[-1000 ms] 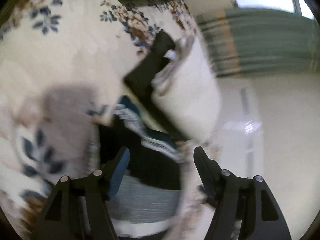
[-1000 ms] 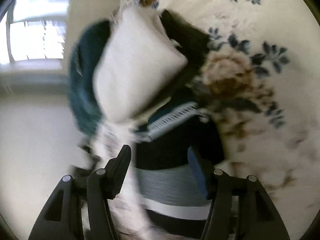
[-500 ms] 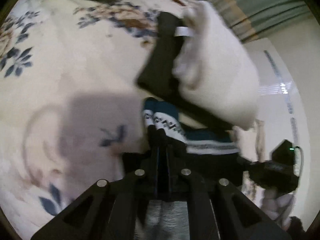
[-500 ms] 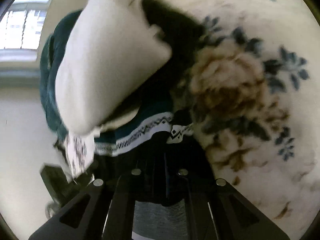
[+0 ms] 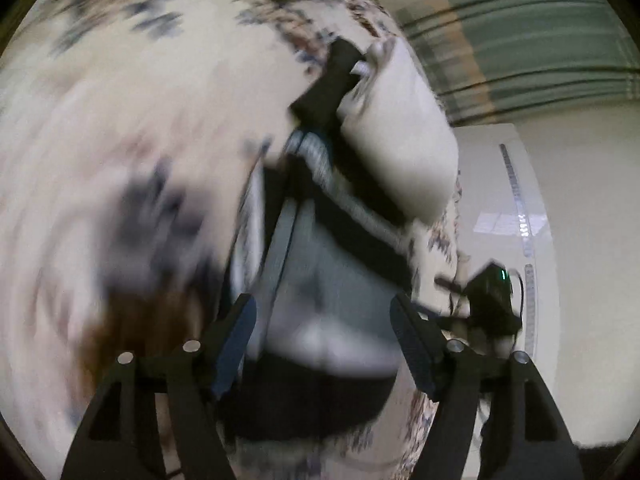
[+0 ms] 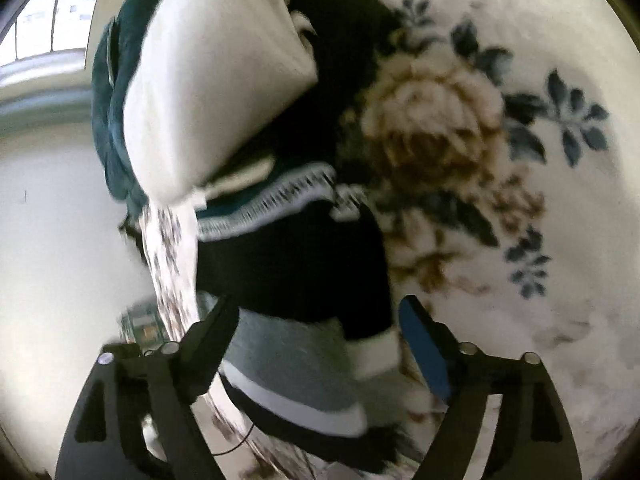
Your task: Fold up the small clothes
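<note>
Black-grey sock (image 6: 304, 312) lies flat on floral bedspread (image 6: 540, 240), just below white folded garment (image 6: 208, 96). Soft, light, floppy (edges will sag). Your left claw (image 5: 322, 320) and right claw (image 6: 316, 320) opening wide, straddling sock, nothing gripped. Pinch at white-banded cuff.

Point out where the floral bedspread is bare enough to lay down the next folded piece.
Free: the wide stretch of floral bedspread right of the dark sock, around the big rose print. Crowded: the bed's edge, where the sock, the white folded cloth and a teal garment pile together.
</note>
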A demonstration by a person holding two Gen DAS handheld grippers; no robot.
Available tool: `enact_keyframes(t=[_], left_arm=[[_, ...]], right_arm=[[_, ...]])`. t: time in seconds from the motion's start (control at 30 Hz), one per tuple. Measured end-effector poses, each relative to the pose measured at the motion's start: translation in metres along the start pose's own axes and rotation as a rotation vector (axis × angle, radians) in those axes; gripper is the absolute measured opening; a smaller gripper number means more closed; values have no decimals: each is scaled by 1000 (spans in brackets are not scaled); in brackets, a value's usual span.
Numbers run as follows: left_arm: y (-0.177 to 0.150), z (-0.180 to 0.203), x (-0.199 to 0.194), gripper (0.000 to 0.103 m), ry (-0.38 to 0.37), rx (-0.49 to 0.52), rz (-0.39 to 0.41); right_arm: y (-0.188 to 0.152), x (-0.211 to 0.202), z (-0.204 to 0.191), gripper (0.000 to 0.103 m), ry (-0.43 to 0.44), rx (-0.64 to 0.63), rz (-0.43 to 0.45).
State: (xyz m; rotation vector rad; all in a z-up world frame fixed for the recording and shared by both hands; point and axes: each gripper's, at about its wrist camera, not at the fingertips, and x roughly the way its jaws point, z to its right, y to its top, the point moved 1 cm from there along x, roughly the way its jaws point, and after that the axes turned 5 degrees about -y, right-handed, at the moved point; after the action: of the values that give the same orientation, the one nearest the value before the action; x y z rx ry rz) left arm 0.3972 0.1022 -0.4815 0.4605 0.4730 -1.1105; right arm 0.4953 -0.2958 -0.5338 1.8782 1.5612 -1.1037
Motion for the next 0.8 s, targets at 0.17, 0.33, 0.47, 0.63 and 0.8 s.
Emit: enact_keyframes(t=[0.17, 0.33, 0.47, 0.63, 0.8], left_arm=[[-93, -13, -2, 68, -70, -134, 56], [-118, -22, 45, 69, -80, -186, 102], [-108, -39, 61, 78, -145, -287, 205], [-103, -46, 60, 76, -177, -400, 331], [-111, -58, 44, 43, -189, -511, 366]], right_arm=[[8, 27, 21, 89, 60, -37, -119], [33, 64, 19, 89, 160, -105, -185], [47, 86, 10, 91, 219, -115, -204], [50, 96, -1, 66, 245, -116, -178], [33, 89, 6, 20, 196, -108, -144]])
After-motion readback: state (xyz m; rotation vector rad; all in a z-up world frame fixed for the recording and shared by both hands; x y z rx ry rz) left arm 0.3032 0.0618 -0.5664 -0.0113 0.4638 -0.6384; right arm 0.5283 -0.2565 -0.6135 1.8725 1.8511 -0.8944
